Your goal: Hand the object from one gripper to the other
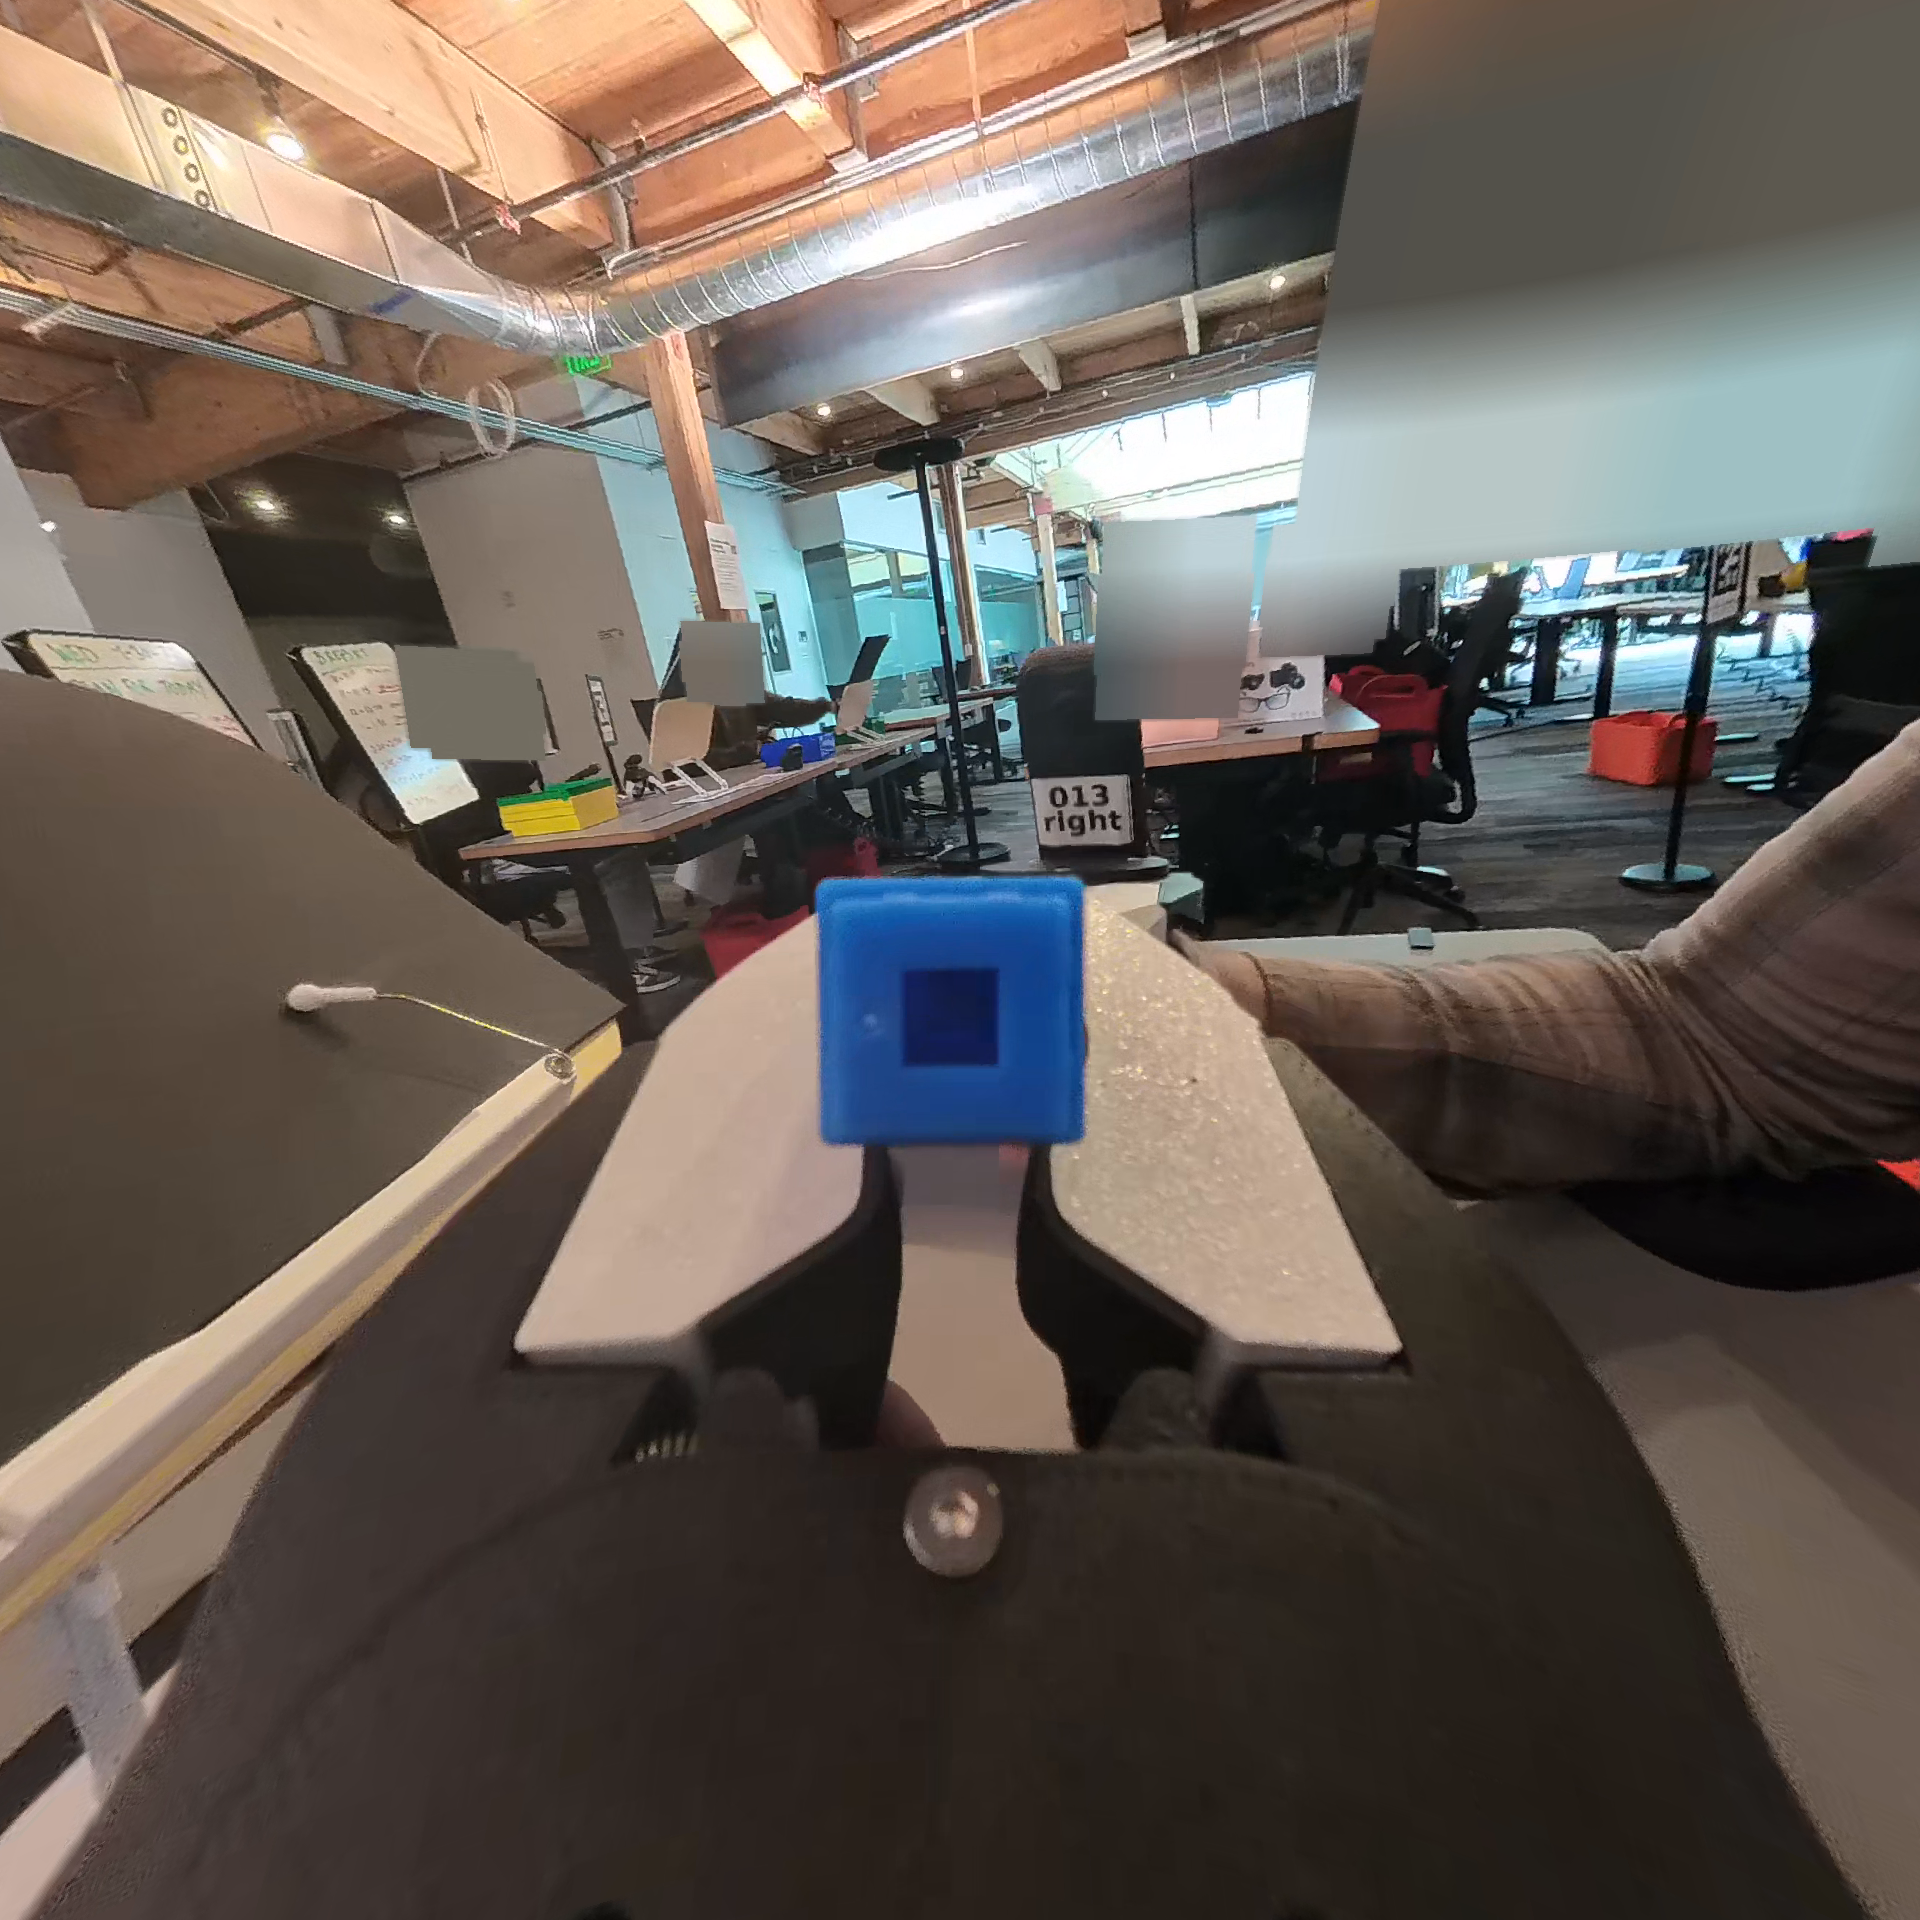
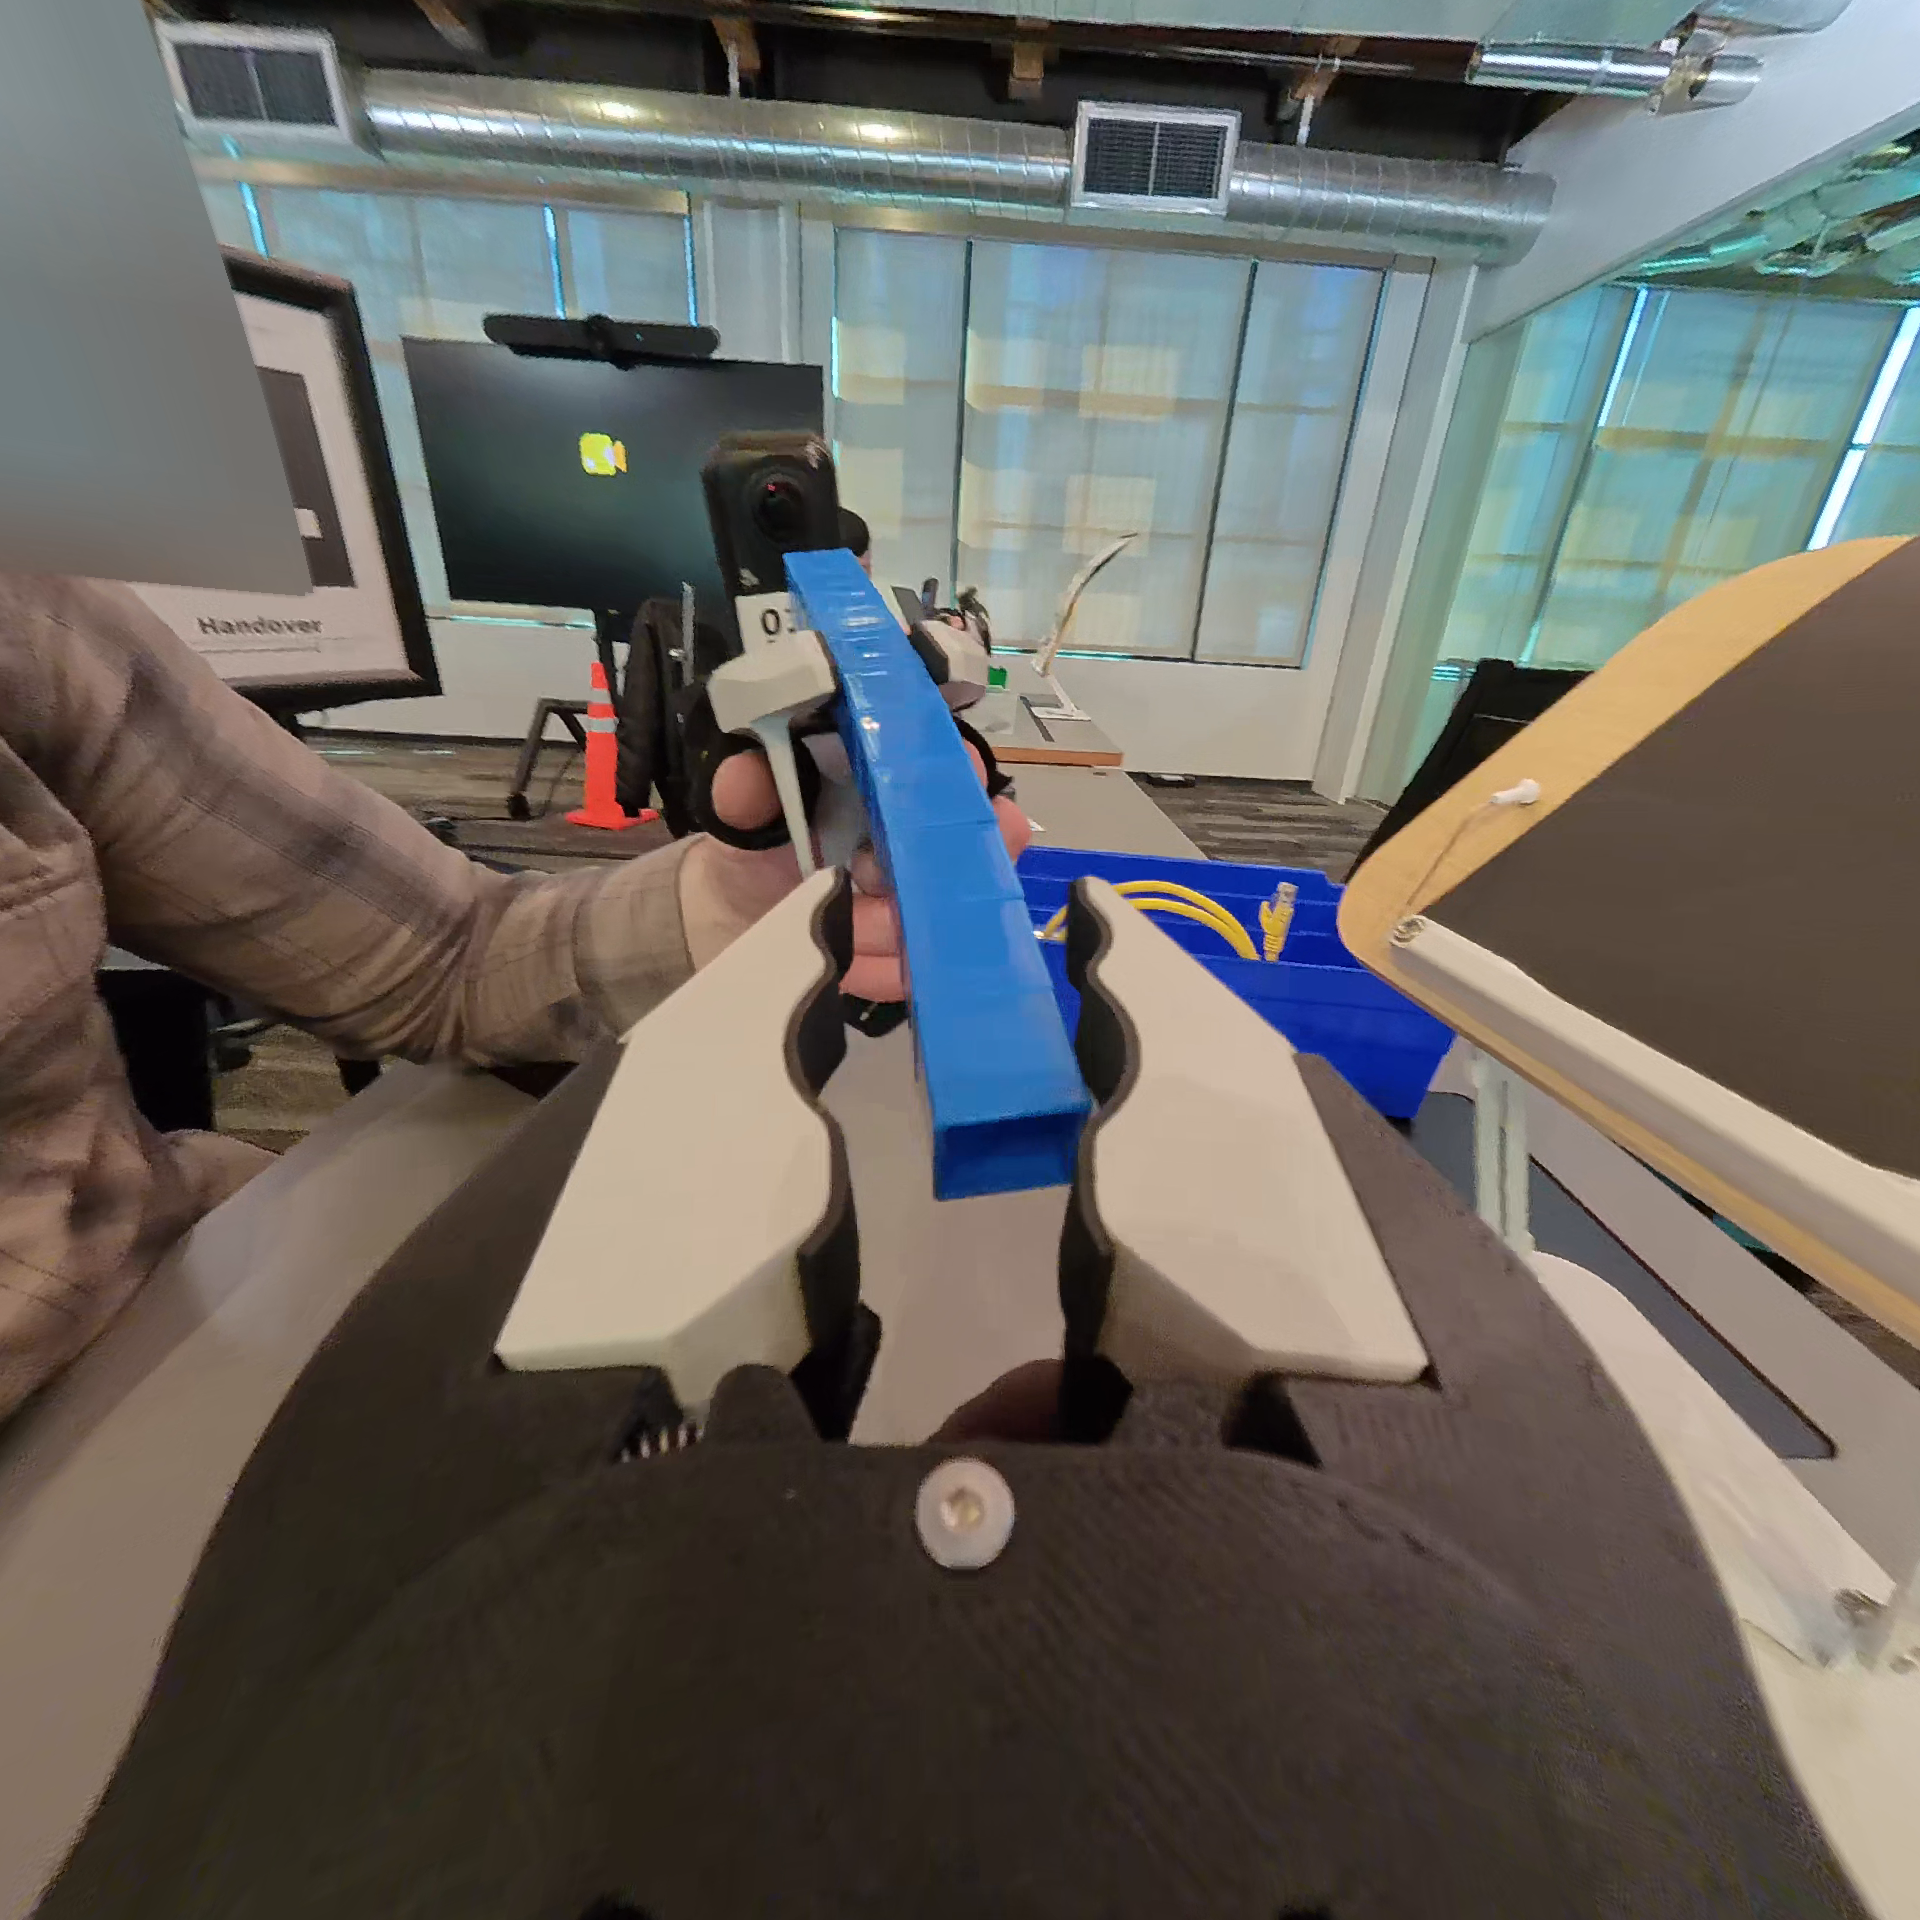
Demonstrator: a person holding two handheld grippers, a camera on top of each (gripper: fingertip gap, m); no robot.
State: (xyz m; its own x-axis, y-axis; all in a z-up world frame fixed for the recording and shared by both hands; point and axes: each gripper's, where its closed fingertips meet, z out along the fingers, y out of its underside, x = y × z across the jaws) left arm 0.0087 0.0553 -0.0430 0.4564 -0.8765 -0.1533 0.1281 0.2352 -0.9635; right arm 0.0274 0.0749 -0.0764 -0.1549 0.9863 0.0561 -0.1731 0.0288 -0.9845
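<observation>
Left gripper [image 1: 951,1023]: clamped on blue bar [image 1: 951,1010], end-on between fingers. Right gripper [image 2: 956,914]: spread wide, astride bar [image 2: 966,904] near end, no visible contact on left pad. Beyond: blue bin [image 2: 1320,997] with yellow cable [image 2: 1195,914].
</observation>
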